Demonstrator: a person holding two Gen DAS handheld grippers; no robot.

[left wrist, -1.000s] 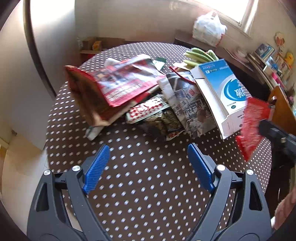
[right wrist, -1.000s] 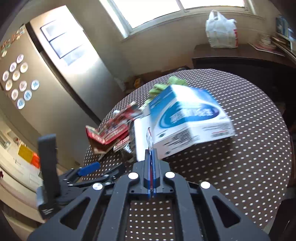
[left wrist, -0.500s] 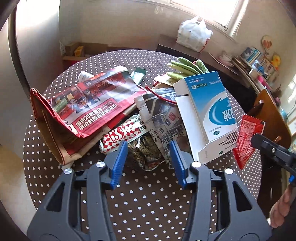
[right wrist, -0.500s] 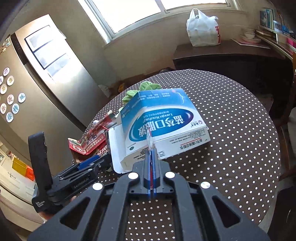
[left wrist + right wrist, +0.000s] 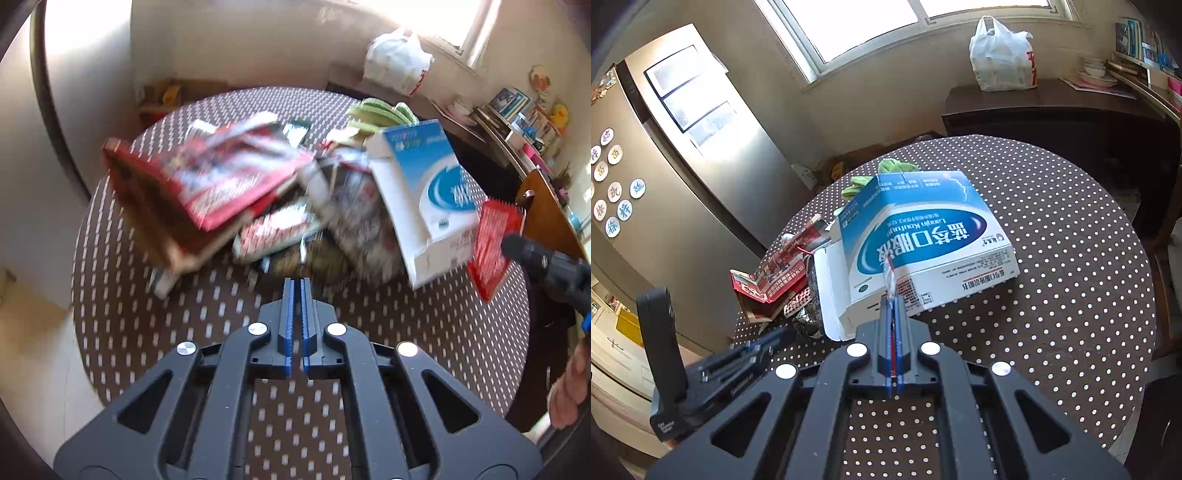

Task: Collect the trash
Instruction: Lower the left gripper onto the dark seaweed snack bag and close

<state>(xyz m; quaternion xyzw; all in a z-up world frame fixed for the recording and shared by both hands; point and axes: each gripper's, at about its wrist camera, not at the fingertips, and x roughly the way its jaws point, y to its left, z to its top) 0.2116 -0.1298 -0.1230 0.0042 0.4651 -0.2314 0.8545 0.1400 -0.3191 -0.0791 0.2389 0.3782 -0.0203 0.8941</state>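
Two handheld grippers hang over a round polka-dot table (image 5: 1071,258) heaped with trash. The right gripper (image 5: 892,295) is clamped on a thin red sachet (image 5: 493,243), lifted clear of the table, likely for carrying off. The left gripper (image 5: 297,284), its jaws just closed with nothing between them, hovers before the pile: a blue-and-white carton (image 5: 923,240), a red paper bag (image 5: 221,184), crumpled wrappers (image 5: 280,229).

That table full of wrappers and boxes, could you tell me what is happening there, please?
A person is collecting trash from the polka-dot table. The right hand-held gripper is shut on a red sachet. The left hand-held gripper has just closed, apparently on nothing, short of the pile beside the blue-and-white box.
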